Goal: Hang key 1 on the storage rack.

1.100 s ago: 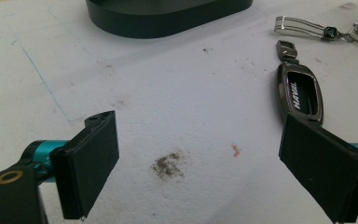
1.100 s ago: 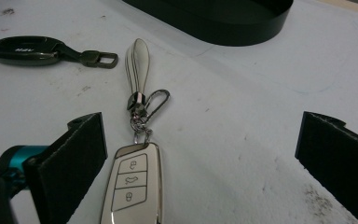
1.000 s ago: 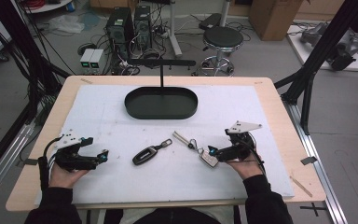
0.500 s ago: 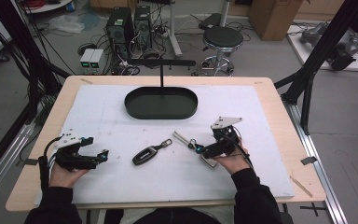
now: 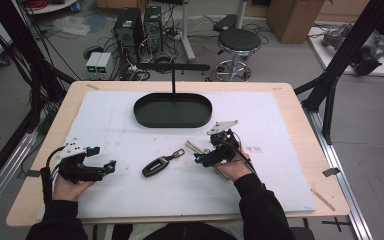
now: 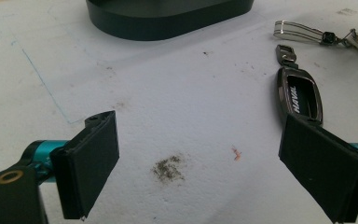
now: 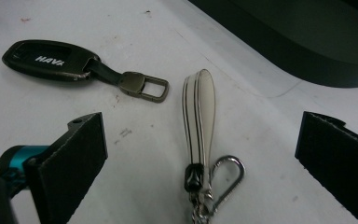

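Far left on the bench, resting in the same spot as a second ago: the left gripper, jaws spread wide over bare white sheet, nothing between them, a dark smudge and a small orange fleck on the sheet ahead. Next rightward, unmoved since the earlier frames: the dark metallic car key fob with strap and brass-coloured clasp, lying flat near the bench's middle, just past the left gripper's far jaw in the left gripper view. Readable on its face: "HAVAL" in white capitals; in the right gripper view cut to "HAVA". Behind it, at the far middle: the black oval tray with an upright T-shaped stand, in place as before. Right of the fob: the white striped leather key strap with a silver ring, flat on the sheet, between the wide-open jaws of the right gripper but untouched by either. Shifted markedly since a second ago: that right gripper, brought in leftward and forward from the right part of the bench, now hovering low over the strap's ring end, held by the right hand.
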